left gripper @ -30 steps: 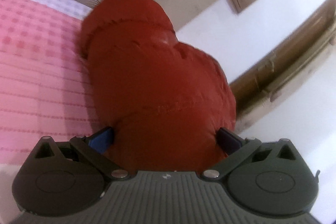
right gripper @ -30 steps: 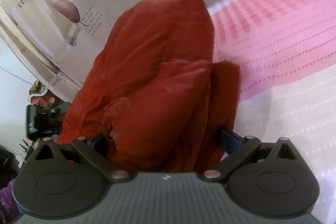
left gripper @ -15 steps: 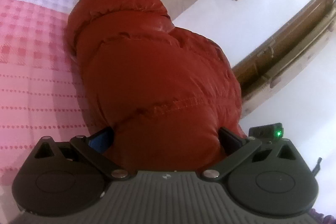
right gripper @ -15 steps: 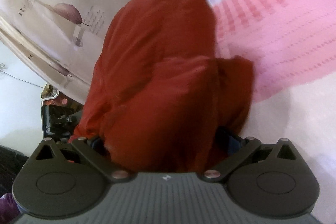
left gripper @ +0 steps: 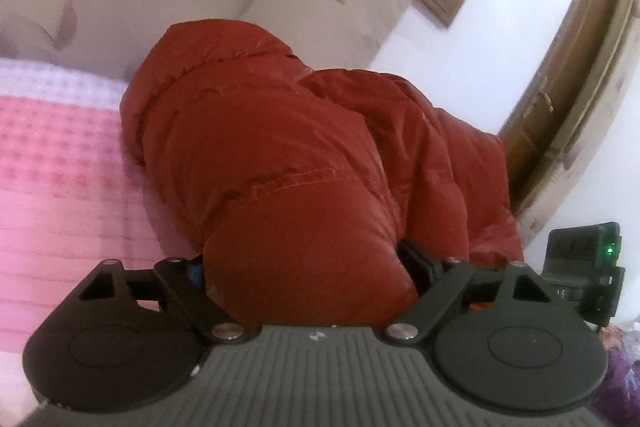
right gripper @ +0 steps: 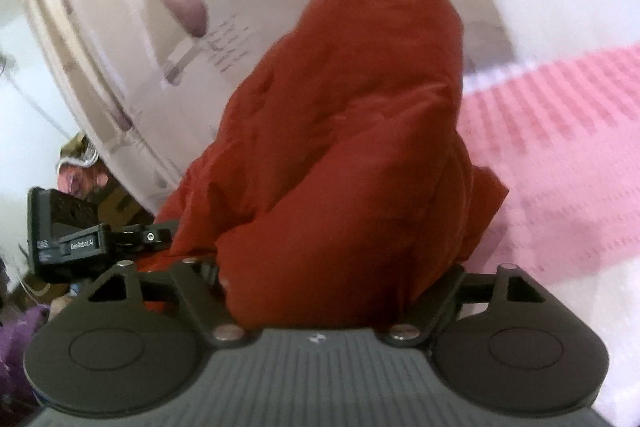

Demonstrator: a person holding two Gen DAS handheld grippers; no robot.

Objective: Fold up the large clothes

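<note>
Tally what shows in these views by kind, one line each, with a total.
Red puffer jacket: 1
Pink checked bedcover: 1
Handheld grippers: 2, the left gripper and the right gripper, each clamped on a bunch of the jacket
Printed curtain: 1
Wooden door: 1
Total: 6

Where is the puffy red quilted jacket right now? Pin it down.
The puffy red quilted jacket fills the centre of both wrist views, bunched between the left tongs and right tongs, over the pink checked bedspread.

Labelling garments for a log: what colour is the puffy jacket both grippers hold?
Rust red, plain, with stitched quilting seams; the jacket shows best in the left wrist view.
</note>
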